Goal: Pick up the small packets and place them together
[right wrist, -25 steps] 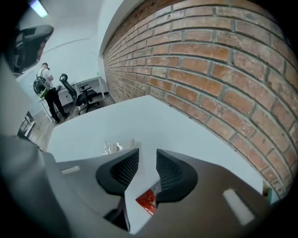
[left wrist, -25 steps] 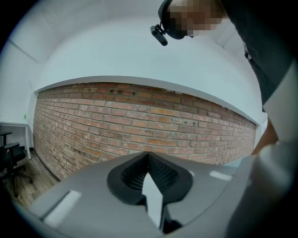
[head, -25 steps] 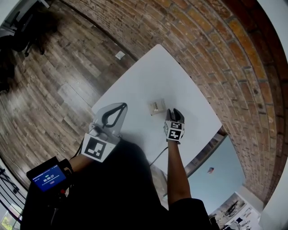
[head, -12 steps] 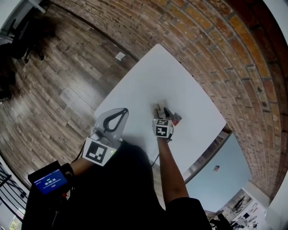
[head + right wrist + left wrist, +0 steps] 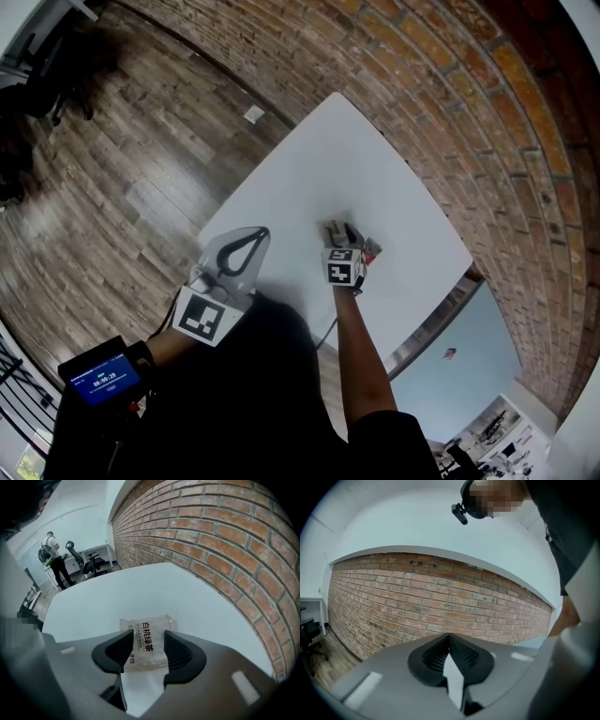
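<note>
Brick wall [image 5: 422, 84] beside white table [image 5: 319, 159]; red packet [image 5: 372, 249] just beside pale packet [image 5: 146, 641].

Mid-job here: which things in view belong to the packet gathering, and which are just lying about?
Job: white printed packet; red packet; white table; right hand-held gripper, whose jaws have just been opening, that white packet between them.
Lying about: office chairs; blue-screen device; brick wall.

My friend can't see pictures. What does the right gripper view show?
The right tool, its jaws apart and just opening, hangs over a pale packet with black print lying flat on a white table, seen between the jaws. A brick wall runs along the right.
</note>
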Demonstrator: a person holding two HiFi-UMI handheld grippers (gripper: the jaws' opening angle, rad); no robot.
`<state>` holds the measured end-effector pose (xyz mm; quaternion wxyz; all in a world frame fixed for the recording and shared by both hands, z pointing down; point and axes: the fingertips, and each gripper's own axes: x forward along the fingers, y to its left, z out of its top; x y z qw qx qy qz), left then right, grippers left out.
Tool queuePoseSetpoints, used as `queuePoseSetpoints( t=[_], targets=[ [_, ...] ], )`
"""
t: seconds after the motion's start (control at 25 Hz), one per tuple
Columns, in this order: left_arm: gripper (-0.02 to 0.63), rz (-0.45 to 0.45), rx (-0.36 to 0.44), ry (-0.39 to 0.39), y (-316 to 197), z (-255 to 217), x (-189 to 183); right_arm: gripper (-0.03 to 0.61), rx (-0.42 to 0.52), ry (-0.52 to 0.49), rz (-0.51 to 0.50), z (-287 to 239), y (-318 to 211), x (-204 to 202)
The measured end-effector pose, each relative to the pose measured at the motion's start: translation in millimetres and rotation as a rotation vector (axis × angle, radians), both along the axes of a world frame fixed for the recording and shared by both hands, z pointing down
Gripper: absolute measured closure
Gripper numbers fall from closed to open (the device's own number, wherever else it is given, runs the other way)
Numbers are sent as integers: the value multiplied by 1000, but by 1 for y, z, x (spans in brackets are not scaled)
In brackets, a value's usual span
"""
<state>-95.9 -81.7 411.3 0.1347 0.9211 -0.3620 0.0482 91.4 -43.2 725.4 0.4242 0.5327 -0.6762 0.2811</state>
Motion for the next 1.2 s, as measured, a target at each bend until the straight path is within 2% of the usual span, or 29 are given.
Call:
queuePoseSetpoints(
  t=[0.16,0.36,0.44,0.56,0.64,0.8,0.88,1.04,1.2],
  targets=[
    [614,17,-2,0,2,1,6,368,-6,61,-186,1,4,-1],
    [614,43,4,-5,9,1,15,367,3,21,-272,-1,6,3],
    [614,36,0,-5,10,0,17,364,47,-13,-254,-10,4,7],
    [614,3,-6,-4,4,0,14,365,139,-55,-171,-33,0,15],
    [614,-10,1,-6,1,-1,14,365,159,-56,-145,-39,2,17],
    [614,-10,3,-10,4,1,17,362,116,-72,-128,-25,8,13],
    [614,6,-13,-10,9,5,20,336,90,-87,-119,-18,6,13],
    [614,28,-57,-16,18,16,27,334,53,-74,-133,-3,4,19],
    [614,29,-54,-24,19,18,30,333,45,-69,-117,3,14,31]
  ],
)
